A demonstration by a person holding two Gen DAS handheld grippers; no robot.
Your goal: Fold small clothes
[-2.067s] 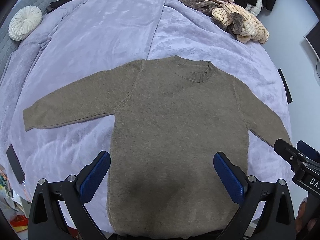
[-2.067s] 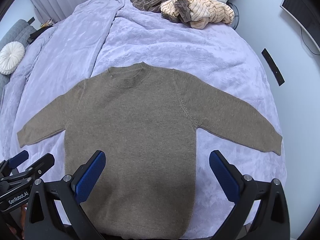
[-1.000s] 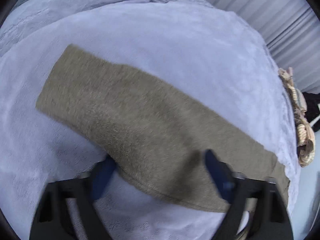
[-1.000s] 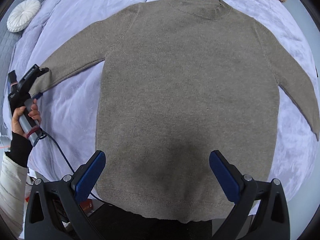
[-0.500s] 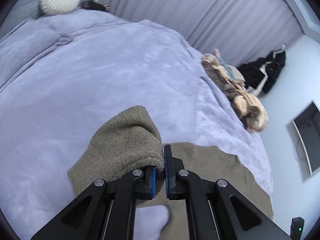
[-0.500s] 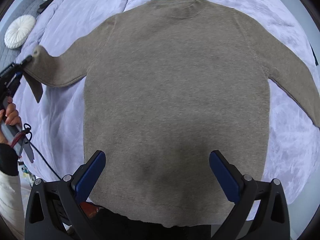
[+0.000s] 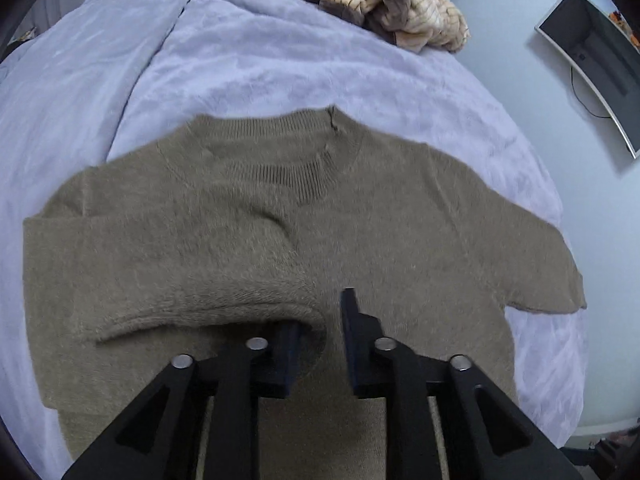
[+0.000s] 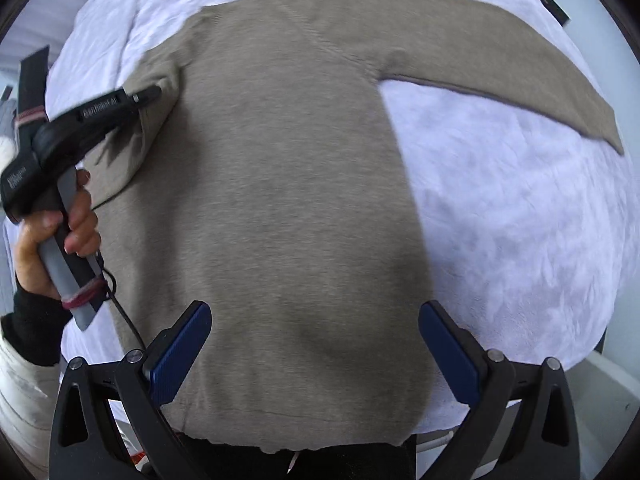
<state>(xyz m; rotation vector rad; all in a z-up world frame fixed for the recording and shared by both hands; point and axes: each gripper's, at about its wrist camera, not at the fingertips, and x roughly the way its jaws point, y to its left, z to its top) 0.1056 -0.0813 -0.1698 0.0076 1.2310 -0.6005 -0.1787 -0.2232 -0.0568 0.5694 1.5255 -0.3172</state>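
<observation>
A fuzzy olive-brown knit sweater (image 7: 360, 216) lies flat on a plush lavender blanket (image 7: 248, 56). Its left sleeve (image 7: 168, 280) is folded across the chest, the cuff by the left gripper (image 7: 316, 332), whose fingers stand narrowly parted; whether they pinch it is unclear. The right gripper (image 8: 316, 352) hovers over the hem, fingers wide. The right sleeve (image 8: 500, 72) lies outstretched. A heap of clothes (image 7: 384, 4) sits far off.

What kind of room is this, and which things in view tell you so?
Most likely a bedroom in a home. A brown sweater lies on a wide bed with a lavender plush blanket, a pile of other clothes sits at its far end, and a screen hangs on the wall.
</observation>
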